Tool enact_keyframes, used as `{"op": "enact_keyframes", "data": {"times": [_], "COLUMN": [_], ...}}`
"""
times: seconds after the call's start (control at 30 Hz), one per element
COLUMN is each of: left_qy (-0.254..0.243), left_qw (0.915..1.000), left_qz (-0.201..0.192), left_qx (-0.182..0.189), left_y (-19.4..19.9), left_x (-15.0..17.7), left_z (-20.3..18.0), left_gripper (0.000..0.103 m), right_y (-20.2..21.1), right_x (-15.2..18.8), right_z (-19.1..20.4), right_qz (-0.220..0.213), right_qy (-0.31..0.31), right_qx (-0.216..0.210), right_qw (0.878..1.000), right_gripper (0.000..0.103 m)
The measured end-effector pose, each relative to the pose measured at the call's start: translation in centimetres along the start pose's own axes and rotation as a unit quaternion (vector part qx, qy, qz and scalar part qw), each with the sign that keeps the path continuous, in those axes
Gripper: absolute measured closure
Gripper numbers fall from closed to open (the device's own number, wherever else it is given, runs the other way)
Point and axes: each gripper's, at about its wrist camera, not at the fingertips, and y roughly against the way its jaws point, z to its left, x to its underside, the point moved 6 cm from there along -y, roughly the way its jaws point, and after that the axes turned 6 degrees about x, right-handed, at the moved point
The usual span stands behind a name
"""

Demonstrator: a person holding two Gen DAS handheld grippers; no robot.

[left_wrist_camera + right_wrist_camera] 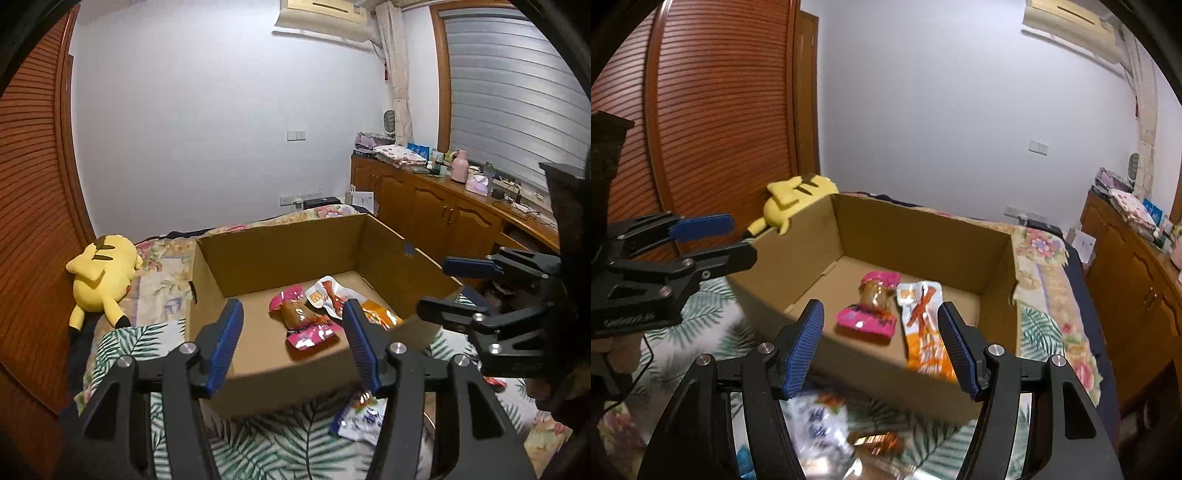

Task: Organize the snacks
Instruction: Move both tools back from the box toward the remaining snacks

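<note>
Inside, corrugated cardboard box [280,254] holds glossy pink pouch [304,317] and orange-white foil packet [925,332], left gripper [291,339] and right gripper [882,343] both spread wide, ribbed blue pads [225,343] bare

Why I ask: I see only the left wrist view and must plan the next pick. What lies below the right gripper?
Observer: A blurred white-and-blue packet and a coppery wrapper lie on the leaf-print bedding, outside the box.
Operator: And the orange packet my finger hides?
Observer: It lies flat in the box, right of the pink packet, one end by the near wall.
Operator: How does my left gripper look side-on?
Observer: Open and empty, tips by the box's left wall.
</note>
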Motion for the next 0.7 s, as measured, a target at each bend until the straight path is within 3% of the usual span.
{"op": "enact_keyframes", "data": {"times": [0.4, 0.7], "left_qy": [0.000, 0.001], "left_qw": [0.9999, 0.9989], "left_qz": [0.010, 0.042], "left_qx": [0.008, 0.019], "left_y": [4.6, 5.5], "left_x": [5.2, 10.6], "left_z": [-2.5, -4.7], "left_gripper": [0.044, 0.044], "right_y": [7.1, 9.0], "right_x": [6.6, 12.6], "right_z": [0.2, 0.6], "right_qz": [0.004, 0.037], "right_qy": [-0.047, -0.082], "right_qx": [0.006, 0.015], "right_qw": [0.999, 0.996], "right_gripper": [0.037, 0.037]}}
